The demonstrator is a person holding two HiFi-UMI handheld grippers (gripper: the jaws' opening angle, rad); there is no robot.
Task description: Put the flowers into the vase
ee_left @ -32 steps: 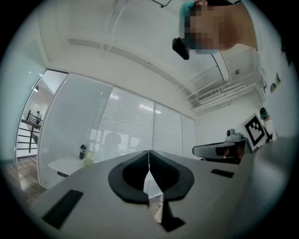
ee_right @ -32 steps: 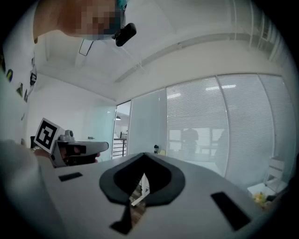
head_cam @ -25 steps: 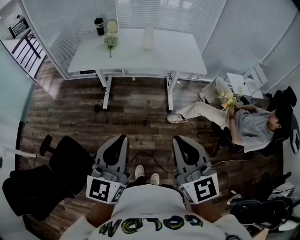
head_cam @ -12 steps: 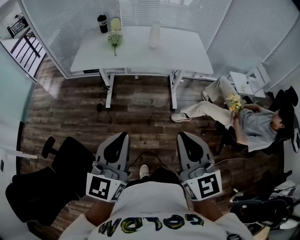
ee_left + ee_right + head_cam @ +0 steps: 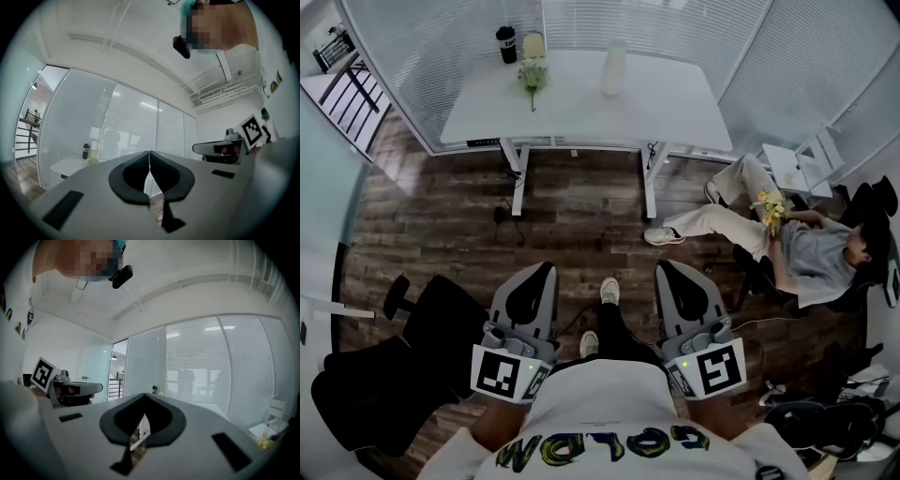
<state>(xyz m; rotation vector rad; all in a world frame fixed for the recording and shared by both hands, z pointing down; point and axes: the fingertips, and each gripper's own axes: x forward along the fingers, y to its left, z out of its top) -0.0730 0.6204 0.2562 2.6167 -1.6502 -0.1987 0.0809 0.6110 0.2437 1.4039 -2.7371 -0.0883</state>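
A small bunch of pale flowers (image 5: 532,75) lies on the white table (image 5: 656,108) at the far end of the room. A tall whitish vase (image 5: 614,67) stands to their right on the same table. My left gripper (image 5: 545,271) and right gripper (image 5: 662,269) are held level side by side in front of my chest, far from the table, over the wooden floor. Both are shut with nothing in them: the jaws meet in the left gripper view (image 5: 149,161) and in the right gripper view (image 5: 143,405). The table shows small and distant (image 5: 67,164) past the left jaws.
A black bottle (image 5: 505,44) and a pale cup (image 5: 532,43) stand behind the flowers. A person sits at the right holding yellow flowers (image 5: 772,207), legs stretched toward the table's right leg. A black office chair (image 5: 403,352) stands at my left. Glass walls with blinds ring the table.
I have walked toward the table: it sits slightly nearer in the head view and one foot has stepped forward. Both grippers stay shut and level.
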